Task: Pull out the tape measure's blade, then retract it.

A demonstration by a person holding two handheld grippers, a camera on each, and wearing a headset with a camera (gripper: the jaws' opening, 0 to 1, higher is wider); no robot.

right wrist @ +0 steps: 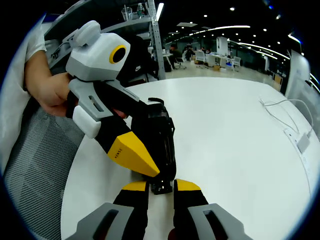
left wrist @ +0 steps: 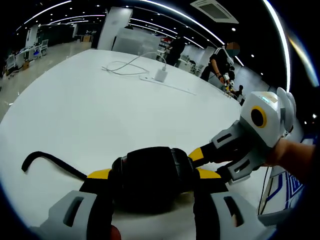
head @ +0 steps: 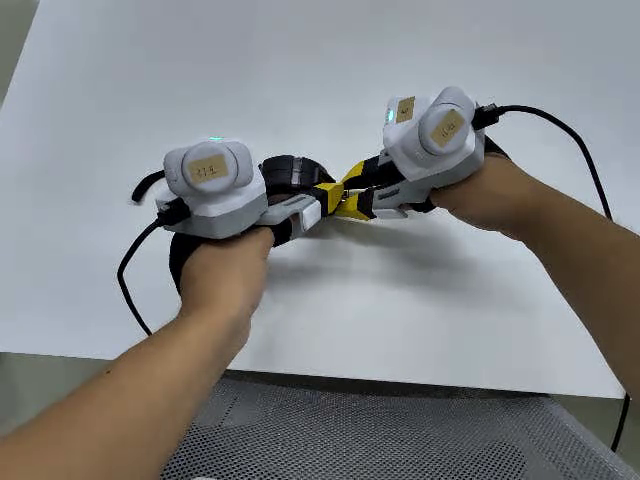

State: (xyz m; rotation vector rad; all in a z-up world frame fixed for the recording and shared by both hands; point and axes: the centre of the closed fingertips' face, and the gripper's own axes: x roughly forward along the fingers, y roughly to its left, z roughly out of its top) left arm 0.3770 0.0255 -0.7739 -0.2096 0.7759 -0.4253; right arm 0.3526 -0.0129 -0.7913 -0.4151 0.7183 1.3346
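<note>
A black tape measure (head: 292,172) is held just above the white table (head: 300,60). My left gripper (head: 318,195) is shut on its case, which sits between the yellow-tipped jaws in the left gripper view (left wrist: 150,175). My right gripper (head: 352,195) meets it from the right and is shut on the blade's end hook (right wrist: 161,189) at the case mouth. Little or no blade shows between hook and case (right wrist: 157,135). The right gripper's fingers (left wrist: 222,142) enter the left gripper view from the right. A black wrist strap (left wrist: 45,160) trails from the case.
A white cable and power adapter (left wrist: 161,75) lie far across the table, with the cable (right wrist: 292,120) also in the right gripper view. A grey mesh surface (head: 380,430) lies below the table's near edge. People (left wrist: 220,60) stand in the background.
</note>
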